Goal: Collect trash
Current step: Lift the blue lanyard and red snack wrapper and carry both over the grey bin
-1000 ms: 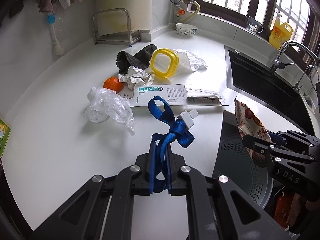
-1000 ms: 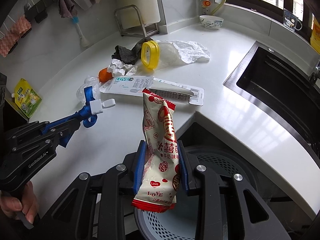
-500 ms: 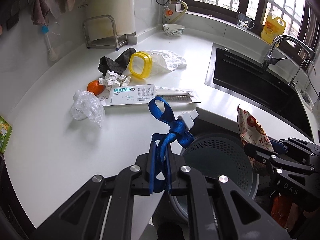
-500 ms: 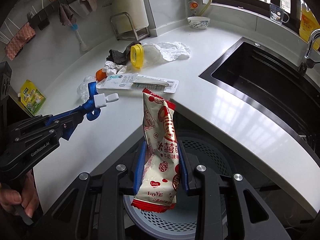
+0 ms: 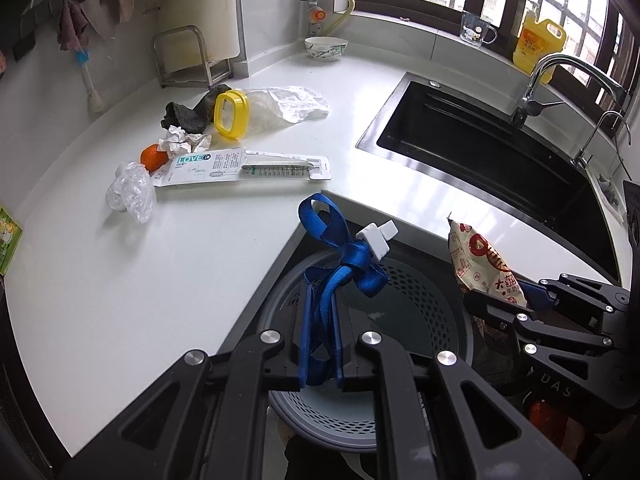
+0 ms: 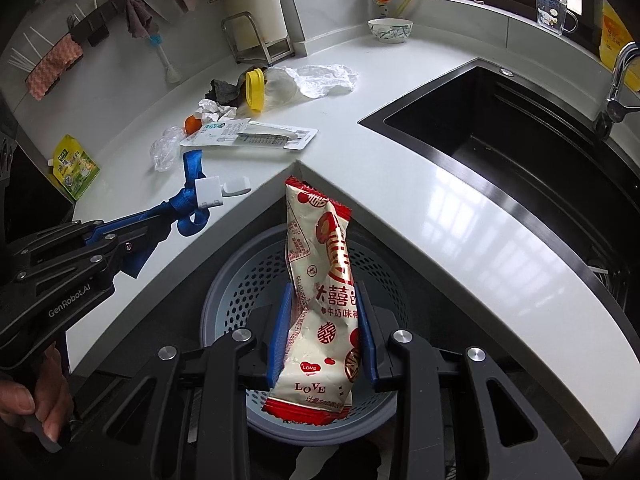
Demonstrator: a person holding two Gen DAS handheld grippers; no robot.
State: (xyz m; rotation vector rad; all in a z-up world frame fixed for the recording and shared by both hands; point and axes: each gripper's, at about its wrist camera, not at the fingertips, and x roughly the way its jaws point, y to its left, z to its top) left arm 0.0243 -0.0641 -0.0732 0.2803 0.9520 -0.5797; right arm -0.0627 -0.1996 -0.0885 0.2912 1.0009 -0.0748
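Grippers over the bin: I have my left gripper (image 5: 319,354) clamped on a knotted blue strap (image 5: 340,276) with a white plastic clip (image 5: 376,240), low in the left wrist frame, above the grey perforated trash basket (image 5: 448,320). My right gripper (image 6: 322,340) pinches a red-and-cream snack wrapper (image 6: 324,300) upright at lower centre of the right wrist frame, directly above that basket (image 6: 248,276), which sits in the notch of the white countertop (image 6: 400,184). Remaining litter lies at upper left of the left wrist frame: a carded brush package (image 5: 244,166), crumpled clear plastic (image 5: 132,192), a tangerine (image 5: 153,157), crumpled paper (image 5: 182,142), a dark rag (image 5: 188,112) and a yellow-lidded clear container (image 5: 232,115) touching a white plastic bag (image 5: 296,104). The black sink (image 5: 480,144) occupies the upper right.
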